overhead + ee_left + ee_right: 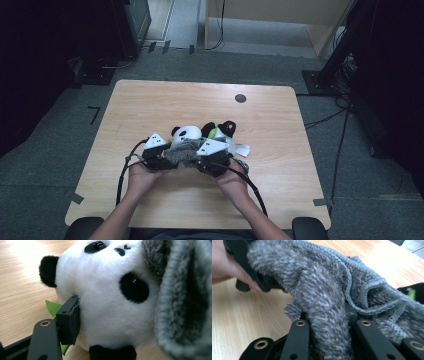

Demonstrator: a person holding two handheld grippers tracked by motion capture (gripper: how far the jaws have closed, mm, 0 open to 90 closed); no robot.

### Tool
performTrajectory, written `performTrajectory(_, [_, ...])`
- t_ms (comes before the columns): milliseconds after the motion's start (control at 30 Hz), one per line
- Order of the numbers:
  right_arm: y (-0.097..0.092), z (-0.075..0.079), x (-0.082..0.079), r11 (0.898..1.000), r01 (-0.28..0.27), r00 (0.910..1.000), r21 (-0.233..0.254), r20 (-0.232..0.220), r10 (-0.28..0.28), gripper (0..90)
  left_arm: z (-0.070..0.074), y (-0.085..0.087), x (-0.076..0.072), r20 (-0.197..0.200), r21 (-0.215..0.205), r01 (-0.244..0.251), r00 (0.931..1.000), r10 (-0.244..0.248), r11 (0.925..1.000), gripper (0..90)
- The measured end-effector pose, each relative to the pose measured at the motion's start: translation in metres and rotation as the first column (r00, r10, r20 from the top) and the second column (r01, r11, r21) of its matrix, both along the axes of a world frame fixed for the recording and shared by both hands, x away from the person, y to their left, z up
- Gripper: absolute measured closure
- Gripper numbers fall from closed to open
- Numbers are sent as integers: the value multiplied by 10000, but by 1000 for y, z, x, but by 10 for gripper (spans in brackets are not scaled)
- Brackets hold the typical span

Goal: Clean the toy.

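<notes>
a: where's the cloth right now?

b: grey fuzzy cloth (181, 152) is bunched between my two grippers at the near middle of the table (150, 100), draped against the panda plush (187, 133). in the left gripper view it hangs over the right side of the panda's head.

a: jaw state?

b: right gripper (329, 340) is clamped on a thick fold of the cloth, pile squeezed between the two black jaws, nearly closed. left gripper (156, 150) is part-way apart; the one pad i can see (71, 320) presses the panda's white cheek. the other jaw is behind the cloth, so i can't tell if it's truly gripping the plush or just leaning on it.

a: how will the cloth handle?

b: my read: light, limp, zero stiffness. it'll sag and fold wherever it isn't held. shaggy pile should give good friction, so slip is unlikely, but it could snag on the panda's ears or the jaw screws.

a: best grab point?

b: the stitched hem (359, 303). it's denser than the pile and won't squash out. a fold works too, as the right one has now, but then i can't spread it flat.

a: the plush?

b: soft, light, will roll if nudged. there's a second dark plush (223, 129) just beside it, so i'd drag the cloth gently.
</notes>
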State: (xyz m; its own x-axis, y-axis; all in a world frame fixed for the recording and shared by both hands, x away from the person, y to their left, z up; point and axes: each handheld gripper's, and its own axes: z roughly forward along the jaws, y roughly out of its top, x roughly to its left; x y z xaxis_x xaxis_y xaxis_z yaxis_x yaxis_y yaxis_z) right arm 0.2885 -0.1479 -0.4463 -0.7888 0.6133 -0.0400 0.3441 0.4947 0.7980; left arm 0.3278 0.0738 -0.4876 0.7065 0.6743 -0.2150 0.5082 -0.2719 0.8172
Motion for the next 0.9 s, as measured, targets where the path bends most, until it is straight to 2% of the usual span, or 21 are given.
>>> performTrajectory(133, [0, -6, -3, 10000, -31, 9998, -55, -219, 30, 756, 0, 0, 0, 30, 47, -9, 10000, 9, 10000, 294])
performTrajectory(200, [2, -12, -8, 9996, -55, 9995, -286, -313, 46, 756, 0, 0, 0, 5, -9, -23, 10000, 23, 10000, 295])
performTrajectory(333, [2, -19, -13, 9987, -73, 9999, -510, -142, 66, 756, -1, 1, 0, -5, -20, 13, 10000, -13, 10000, 295])
performTrajectory(400, [0, -22, -14, 9989, -65, 9994, -454, -349, 49, 756, -1, 1, 1, -23, -46, -7, 10000, 6, 10000, 295])
performTrajectory(533, [-7, -26, -15, 9984, -217, 9968, -524, -777, 176, 757, 0, 1, 1, -79, -78, -19, 10000, 18, 10000, 296])
performTrajectory(733, [-13, -28, -19, 9949, -423, 9953, -917, -904, 340, 757, 0, 1, 1, -114, -47, -14, 9999, 13, 10000, 305])
performTrajectory(900, [-21, -30, -22, 9945, -561, 9938, -883, -1011, 471, 758, 1, 1, 2, -201, -45, 8, 9998, -9, 10000, 308])
